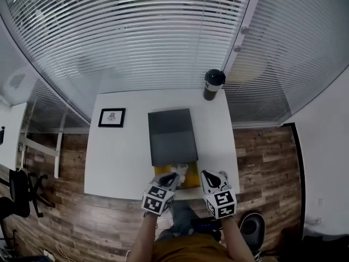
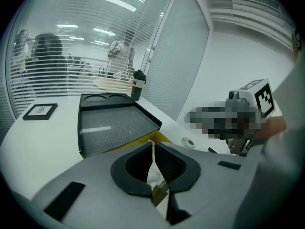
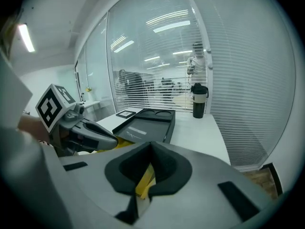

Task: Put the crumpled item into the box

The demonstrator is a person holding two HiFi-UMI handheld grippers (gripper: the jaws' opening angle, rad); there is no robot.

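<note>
Left tongs (image 2: pixel 152 147) clamp the white wad (image 2: pixel 153 173) over the yellow box (image 1: pixel 192 180) at the table's (image 1: pixel 125 157) near edge, right tongs (image 3: pixel 151 149) closed alongside; we judge it light, soft and springy, best pinched by a fold.

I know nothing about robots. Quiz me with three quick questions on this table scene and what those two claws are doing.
1. True or false: the left claw is shut on a white crumpled item.
2. What colour is the cup at the far edge of the table? A) black B) red C) green
3. Fill in: the right claw pinches an edge of the box, which is coloured ____.
Key: 1 true; 2 A; 3 yellow.
</note>
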